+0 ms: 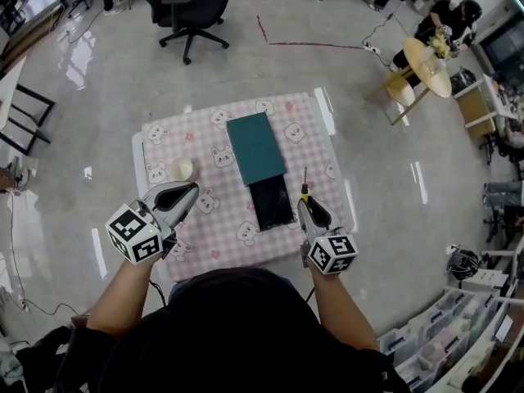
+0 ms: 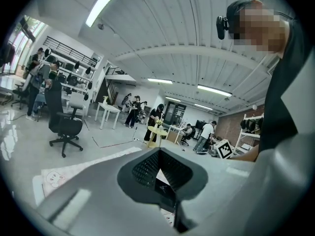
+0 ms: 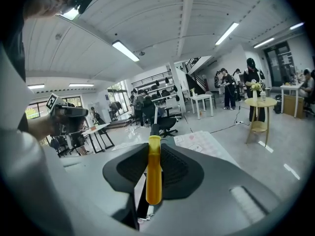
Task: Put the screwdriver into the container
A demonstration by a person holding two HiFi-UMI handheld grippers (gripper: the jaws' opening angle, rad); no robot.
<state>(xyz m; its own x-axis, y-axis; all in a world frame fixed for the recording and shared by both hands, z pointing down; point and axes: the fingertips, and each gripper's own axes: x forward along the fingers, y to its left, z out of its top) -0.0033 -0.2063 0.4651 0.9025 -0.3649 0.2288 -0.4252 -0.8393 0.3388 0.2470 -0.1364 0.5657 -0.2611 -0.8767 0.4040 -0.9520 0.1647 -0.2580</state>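
A screwdriver (image 1: 304,188) with a yellow handle (image 3: 154,176) and a dark shaft is clamped in my right gripper (image 1: 312,212), which is shut on the handle; the shaft points away from me. It is held just right of a black open container (image 1: 272,203) in the middle of the table. A dark green flat lid or box (image 1: 256,147) lies touching the container's far end. My left gripper (image 1: 182,195) hovers over the table's left front part, jaws together with nothing between them. In the left gripper view its pads (image 2: 147,168) meet at the tip.
The table carries a pink checked cloth (image 1: 201,129) printed with bears. A small white cup (image 1: 182,169) stands left of the green lid, just beyond my left gripper. A black office chair (image 1: 191,11) and a round wooden table (image 1: 428,65) stand farther off on the floor.
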